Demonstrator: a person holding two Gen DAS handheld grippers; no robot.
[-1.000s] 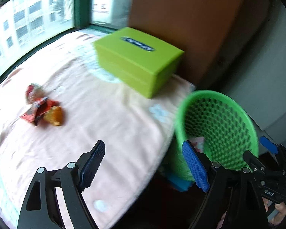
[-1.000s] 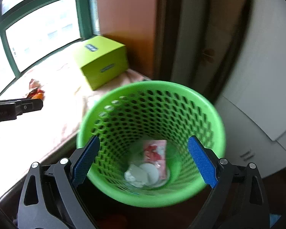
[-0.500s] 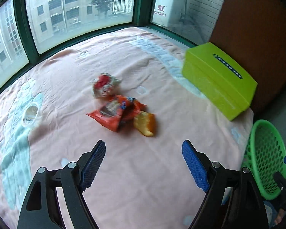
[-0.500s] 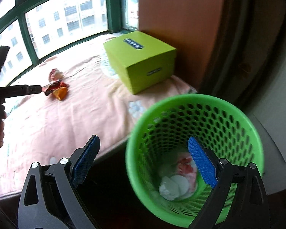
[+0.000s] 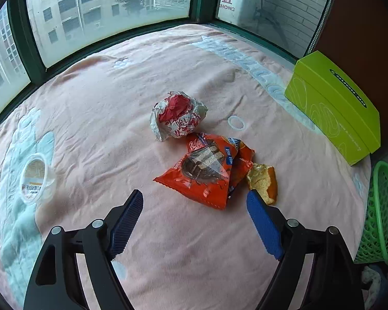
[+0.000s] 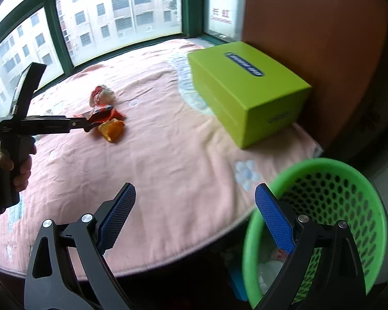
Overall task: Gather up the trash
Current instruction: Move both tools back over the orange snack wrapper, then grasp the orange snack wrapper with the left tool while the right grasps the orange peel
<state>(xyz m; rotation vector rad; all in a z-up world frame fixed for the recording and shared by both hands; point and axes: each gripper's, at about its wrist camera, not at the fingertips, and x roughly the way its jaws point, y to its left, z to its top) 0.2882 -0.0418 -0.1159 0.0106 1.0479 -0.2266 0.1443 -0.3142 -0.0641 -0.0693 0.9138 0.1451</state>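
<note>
An orange snack wrapper [image 5: 209,170] lies on the pink blanket [image 5: 168,245], with a crumpled red-and-white wrapper [image 5: 177,117] behind it and a piece of bread [image 5: 263,180] at its right. My left gripper [image 5: 195,215] is open, just short of the orange wrapper; it also shows in the right wrist view [image 6: 89,124]. My right gripper [image 6: 195,215] is open and empty at the blanket's near edge, beside the green mesh bin [image 6: 349,178], which holds some trash [image 6: 274,263].
A lime green box [image 5: 333,108] stands at the right against a brown panel [image 6: 310,38]. A clear plastic lid [image 5: 35,178] lies on the blanket at the left. Windows [image 5: 103,13] border the far side. The bin [image 5: 382,206] stands off the blanket's right edge.
My left gripper has swung from the bin toward the trash pile and closed in on the orange wrapper. My right gripper has pulled back from above the bin toward the blanket.
</note>
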